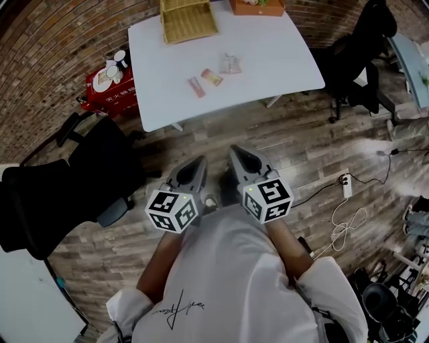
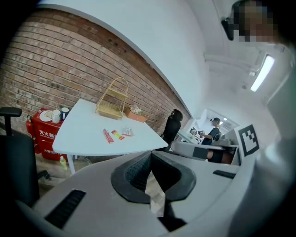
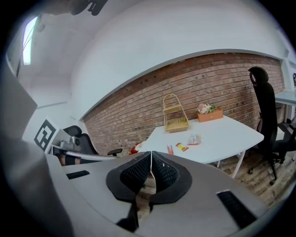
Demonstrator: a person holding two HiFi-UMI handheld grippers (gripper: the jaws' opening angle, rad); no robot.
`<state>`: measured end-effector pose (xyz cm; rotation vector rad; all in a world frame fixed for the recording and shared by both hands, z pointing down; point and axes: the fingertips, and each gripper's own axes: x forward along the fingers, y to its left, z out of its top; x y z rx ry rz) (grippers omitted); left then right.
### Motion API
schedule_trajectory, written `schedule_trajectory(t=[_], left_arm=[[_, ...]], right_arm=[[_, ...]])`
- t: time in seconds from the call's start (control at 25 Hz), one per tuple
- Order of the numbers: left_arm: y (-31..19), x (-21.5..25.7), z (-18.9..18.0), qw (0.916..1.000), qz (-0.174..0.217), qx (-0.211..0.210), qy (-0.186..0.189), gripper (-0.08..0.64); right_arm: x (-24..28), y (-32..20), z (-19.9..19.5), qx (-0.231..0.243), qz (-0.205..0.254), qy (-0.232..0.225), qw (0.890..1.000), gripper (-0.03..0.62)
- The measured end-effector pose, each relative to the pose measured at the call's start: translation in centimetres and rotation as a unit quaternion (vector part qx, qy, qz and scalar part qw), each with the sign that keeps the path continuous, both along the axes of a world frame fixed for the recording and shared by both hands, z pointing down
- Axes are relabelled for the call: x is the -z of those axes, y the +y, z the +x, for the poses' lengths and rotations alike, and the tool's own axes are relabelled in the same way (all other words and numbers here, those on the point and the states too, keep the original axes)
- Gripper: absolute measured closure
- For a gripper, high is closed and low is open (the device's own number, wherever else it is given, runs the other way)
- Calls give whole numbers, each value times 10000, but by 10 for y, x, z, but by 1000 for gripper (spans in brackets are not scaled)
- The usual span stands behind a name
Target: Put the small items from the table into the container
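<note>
- The white bench [image 1: 268, 53] stands at the far side of the wood floor.
- A woven basket [image 1: 188, 19] sits on the far left part of the bench.
- The left gripper [image 1: 199, 162] and the right gripper [image 1: 236, 150] are side by side, near the person and well apart from the bench. Both have their jaws pressed together, with nothing in them.
- A pink packet [image 1: 196, 86], an orange packet [image 1: 212, 78] and a clear bag [image 1: 230, 64] lie on the bench, nearer than the basket.

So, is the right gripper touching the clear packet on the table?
Apart. The head view shows the right gripper over the floor, short of the white table, where the clear packet lies.
</note>
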<state>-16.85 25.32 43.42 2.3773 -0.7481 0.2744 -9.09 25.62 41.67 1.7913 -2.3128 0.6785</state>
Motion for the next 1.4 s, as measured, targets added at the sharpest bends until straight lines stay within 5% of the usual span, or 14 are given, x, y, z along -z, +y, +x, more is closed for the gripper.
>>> schedule_trajectory(t=[0.64,1.4], left_arm=[[-84,-5,78,9988,-15,327,-354,552],[-125,-21,68,9923,-208,972,-745,552]], right_arm=[[4,-91,73,162,89,-232,9996,569],[-6,-109,78,234,-48,-631,9977,569]])
